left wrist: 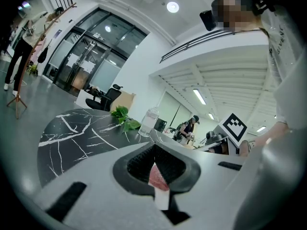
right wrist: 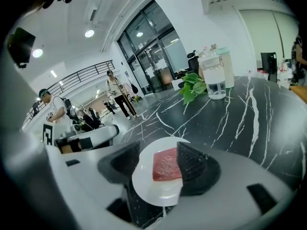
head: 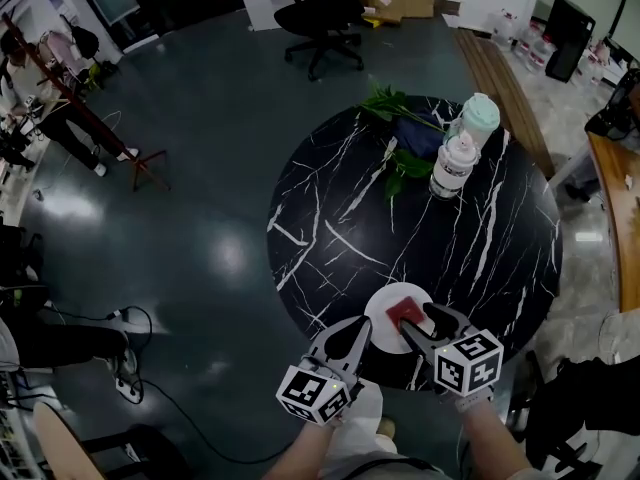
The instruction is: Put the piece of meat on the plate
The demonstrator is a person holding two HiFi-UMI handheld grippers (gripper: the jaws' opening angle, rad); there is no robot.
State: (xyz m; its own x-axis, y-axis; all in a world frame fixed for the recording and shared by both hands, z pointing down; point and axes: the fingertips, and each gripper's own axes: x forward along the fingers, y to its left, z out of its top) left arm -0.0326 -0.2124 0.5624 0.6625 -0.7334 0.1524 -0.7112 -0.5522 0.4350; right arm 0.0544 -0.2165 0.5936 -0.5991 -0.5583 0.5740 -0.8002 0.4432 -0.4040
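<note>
A flat red piece of meat (head: 407, 311) lies on a small white plate (head: 382, 308) near the front edge of the round black marble table (head: 330, 228). My right gripper (head: 416, 318) stands open around the meat (right wrist: 165, 166); its right pad sits next to the meat's right side, and the left pad stands off over the plate (right wrist: 156, 190). My left gripper (head: 364, 324) is shut, its tips at the plate's near-left rim. Through the slit between its jaws in the left gripper view (left wrist: 156, 164) show a strip of meat (left wrist: 157, 177) and white plate (left wrist: 162, 199).
At the table's far side stand a clear water bottle (head: 455, 165), a teal-lidded container (head: 480, 116) and a sprig of green leaves (head: 400, 108). An office chair (head: 320, 23) is on the floor beyond. A wooden bench (head: 505, 83) runs along the right.
</note>
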